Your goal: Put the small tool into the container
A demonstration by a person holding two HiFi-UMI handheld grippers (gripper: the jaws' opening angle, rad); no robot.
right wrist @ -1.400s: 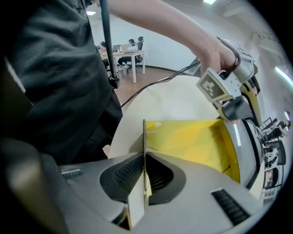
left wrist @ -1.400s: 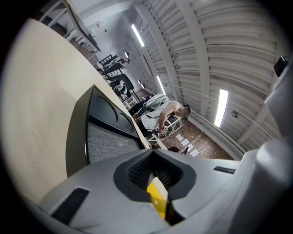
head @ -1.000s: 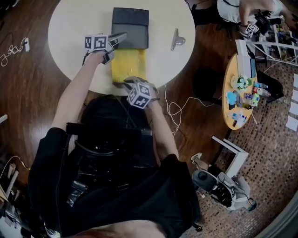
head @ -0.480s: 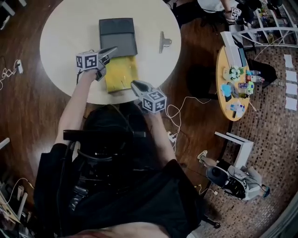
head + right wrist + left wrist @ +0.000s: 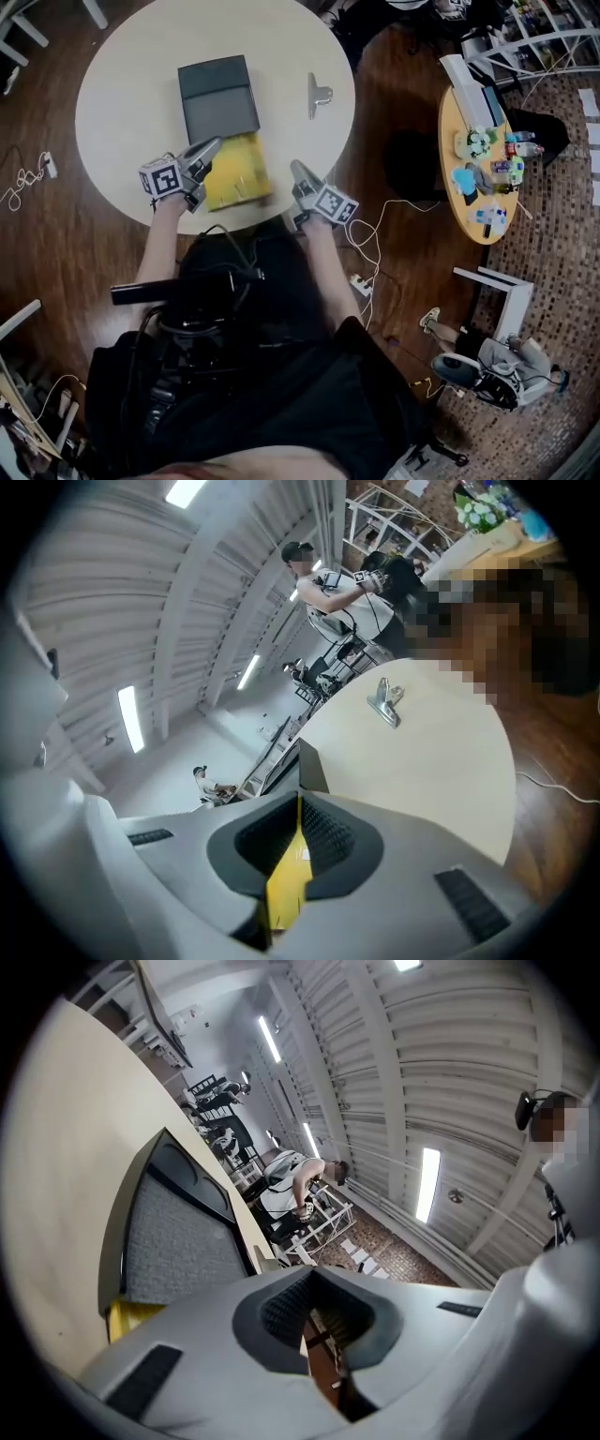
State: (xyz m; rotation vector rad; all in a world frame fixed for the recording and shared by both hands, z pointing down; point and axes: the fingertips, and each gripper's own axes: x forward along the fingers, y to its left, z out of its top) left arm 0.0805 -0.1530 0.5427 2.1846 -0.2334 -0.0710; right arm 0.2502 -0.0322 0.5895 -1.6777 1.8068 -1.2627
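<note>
Barely started, I reckon: silver metal clip (image 5: 319, 94) lies untouched at 3 o'clock of dark grey rectangular box (image 5: 218, 98), right gripper (image 5: 298, 171) closing on glossy yellow flat pouch (image 5: 239, 171), left gripper (image 5: 212, 147) pinched together, empty.

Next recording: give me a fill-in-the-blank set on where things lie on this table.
1. In the head view, the metal clip lies to the ___ of the dark container.
2. The flat pouch beside the container is ___ in colour.
3. Clip, container and pouch all rest on a ___ cream table.
Missing words: right; yellow; round.
</note>
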